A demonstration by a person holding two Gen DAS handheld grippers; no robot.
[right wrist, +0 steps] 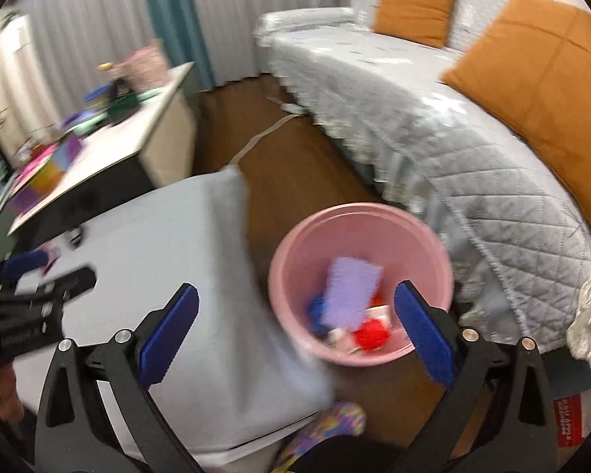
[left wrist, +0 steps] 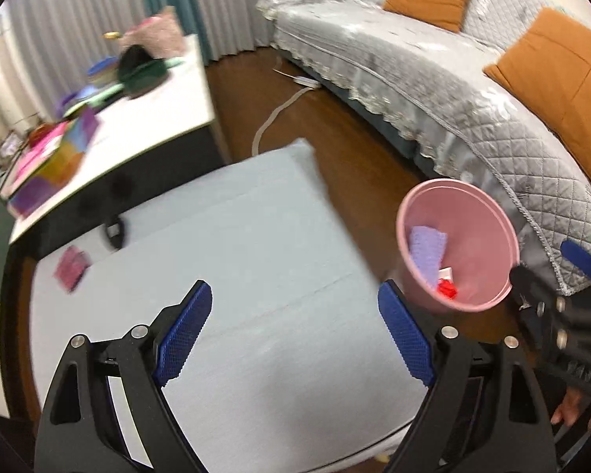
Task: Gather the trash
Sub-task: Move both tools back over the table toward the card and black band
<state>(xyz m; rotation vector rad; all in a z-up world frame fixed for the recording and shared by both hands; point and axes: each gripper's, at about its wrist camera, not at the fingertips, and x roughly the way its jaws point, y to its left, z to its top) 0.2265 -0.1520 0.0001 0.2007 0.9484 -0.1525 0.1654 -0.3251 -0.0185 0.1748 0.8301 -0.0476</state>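
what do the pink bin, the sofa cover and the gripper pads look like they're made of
Pink bin: probably plastic, smooth with a faint sheen and a thin moulded rim.
Sofa cover: quilted fabric, grey, with diamond stitching and a lacy trim along the edge.
Pads on the left gripper: likely rubber or textured plastic, matte blue with a fine grid pattern.

even indoor light; motion blur; fisheye-warped dark edges.

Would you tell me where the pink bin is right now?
The pink bin stands on the wooden floor between the grey-covered table and the quilted sofa; in the left wrist view it sits right of centre.
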